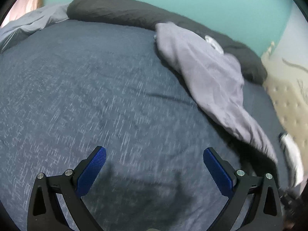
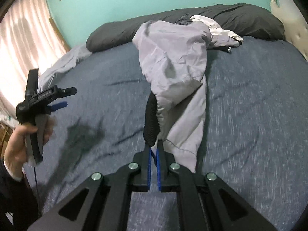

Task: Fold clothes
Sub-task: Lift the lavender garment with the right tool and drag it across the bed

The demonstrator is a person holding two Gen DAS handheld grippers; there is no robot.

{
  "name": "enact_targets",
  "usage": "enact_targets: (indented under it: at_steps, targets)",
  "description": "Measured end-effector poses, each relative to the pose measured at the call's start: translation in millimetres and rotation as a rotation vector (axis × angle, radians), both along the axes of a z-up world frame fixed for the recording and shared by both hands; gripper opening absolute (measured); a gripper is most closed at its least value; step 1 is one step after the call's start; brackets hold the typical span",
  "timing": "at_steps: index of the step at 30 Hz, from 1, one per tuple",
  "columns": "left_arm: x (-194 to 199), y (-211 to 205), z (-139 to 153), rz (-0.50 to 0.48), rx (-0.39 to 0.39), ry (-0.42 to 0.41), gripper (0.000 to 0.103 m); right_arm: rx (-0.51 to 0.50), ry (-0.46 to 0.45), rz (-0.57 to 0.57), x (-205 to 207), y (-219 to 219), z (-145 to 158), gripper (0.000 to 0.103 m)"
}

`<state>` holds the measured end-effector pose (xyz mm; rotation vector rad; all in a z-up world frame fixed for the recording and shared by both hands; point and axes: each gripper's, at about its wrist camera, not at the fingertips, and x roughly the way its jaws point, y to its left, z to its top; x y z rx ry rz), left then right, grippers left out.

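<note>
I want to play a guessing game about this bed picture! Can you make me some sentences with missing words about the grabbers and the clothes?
1. The right gripper is shut on the light grey ____ with a black stretchy cuff.
2. The left gripper has its jaws wide ____ and holds nothing.
3. The garment stretches across a blue ____.
4. The long pillow by the green wall is dark ____.

Missing words: garment; open; bed; grey

A home bedroom: blue-sheeted bed (image 2: 250, 105), dark pillow (image 2: 250, 21), curtained window (image 2: 25, 44), teal wall (image 2: 134, 2).
</note>
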<state>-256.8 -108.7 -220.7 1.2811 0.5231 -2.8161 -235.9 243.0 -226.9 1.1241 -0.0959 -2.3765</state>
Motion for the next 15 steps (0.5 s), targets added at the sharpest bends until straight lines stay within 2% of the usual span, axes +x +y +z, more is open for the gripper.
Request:
enact_targets:
  at_steps: [7,12,15]
  targets:
    - [2,-12,5,0.039,0.016,0.029,0.103,-0.023,-0.025,-0.016,11,3,0,0.009]
    - [4,-15,-8,0.052,0.022,-0.004,0.103,-0.051,0.02,-0.069,20,16,26,0.018]
    - [5,-10,-11,0.039,0.018,0.0,0.103,-0.068,0.042,-0.107,17,24,39,0.043]
